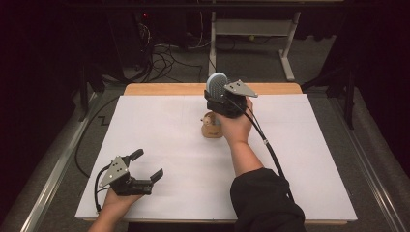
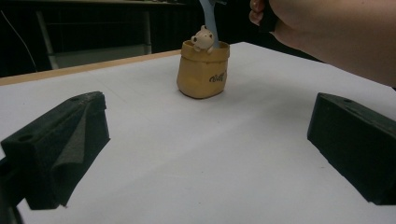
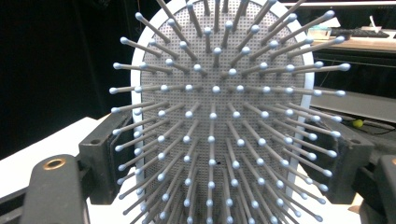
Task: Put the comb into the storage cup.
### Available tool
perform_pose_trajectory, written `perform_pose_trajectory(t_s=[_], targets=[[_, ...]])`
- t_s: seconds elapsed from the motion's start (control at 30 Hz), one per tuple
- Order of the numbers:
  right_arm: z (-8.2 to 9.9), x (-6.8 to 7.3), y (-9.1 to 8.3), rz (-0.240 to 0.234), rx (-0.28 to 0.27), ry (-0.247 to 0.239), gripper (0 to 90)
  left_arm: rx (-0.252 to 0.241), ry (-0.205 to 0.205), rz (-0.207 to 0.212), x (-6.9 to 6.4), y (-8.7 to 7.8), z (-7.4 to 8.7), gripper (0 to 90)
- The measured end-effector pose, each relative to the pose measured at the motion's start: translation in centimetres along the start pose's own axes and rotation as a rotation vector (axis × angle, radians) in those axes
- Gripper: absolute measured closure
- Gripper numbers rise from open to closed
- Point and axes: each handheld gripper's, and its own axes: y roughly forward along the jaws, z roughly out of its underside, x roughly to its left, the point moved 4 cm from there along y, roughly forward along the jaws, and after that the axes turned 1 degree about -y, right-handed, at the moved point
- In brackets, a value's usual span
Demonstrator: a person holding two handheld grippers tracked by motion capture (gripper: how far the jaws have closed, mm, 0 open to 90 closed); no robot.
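Nearest, at the lower left of the high view, the left gripper (image 1: 147, 165) rested on the white table cover (image 1: 159, 140) with its jaws spread wide and nothing between them; in the left gripper view the two black jaws stood far apart at the lower corners of the frame, bare white surface between them. Farther up, just above the middle of the high view, the right hand (image 1: 235, 126) held the right gripper (image 1: 215, 94) above a small tan holder (image 1: 212, 126) shaped like a paper sack, which stood on the cover near the table's centre. The holder (image 2: 203, 70) showed in the upper middle of the left gripper view, upright, with a little bear figure (image 2: 202, 38) at its rim and dark lettering on its side. The right gripper's jaws were pressed in on a light blue hairbrush (image 1: 217, 84), bristle head upward; its handle (image 2: 208, 25) ran down into the holder's mouth. In the right gripper view the bristled head (image 3: 219, 112) stood upright between the two jaws, pins pointing toward the camera. Beyond the table's wooden far edge (image 1: 164, 89) lay dark floor with cables (image 1: 164, 58) and a pale desk frame (image 1: 251, 29) at the top.
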Motion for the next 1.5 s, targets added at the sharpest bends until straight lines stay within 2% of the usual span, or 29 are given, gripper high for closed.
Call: perform_pose_trajectory(t_s=[0.23,0.37,0.53,0.9,1.33,1.5], targets=[[-0.1,0.1,-0.2,0.0,0.003,0.007,20.5,0.0,-0.004,0.0,0.0,0.1,0.0,0.2],[0.0,0.0,-0.3,-0.005,0.005,0.033,20.5,0.002,-0.004,0.001,0.0,0.1,0.1,0.2],[0.2,0.0,-0.4,-0.004,0.006,0.038,20.5,0.007,-0.004,0.003,-0.1,0.1,0.1,0.2],[0.8,-0.4,-0.6,-0.009,-0.002,0.084,20.5,0.009,0.0,0.003,-0.1,0.1,0.1,0.2],[0.7,-0.3,-0.6,-0.013,-0.009,0.09,20.5,0.01,0.0,0.003,0.0,0.1,0.1,0.2],[1.1,-0.3,-0.4,-0.011,0.005,0.087,20.4,0.006,0.001,0.003,-0.1,0.1,0.1,0.2]])
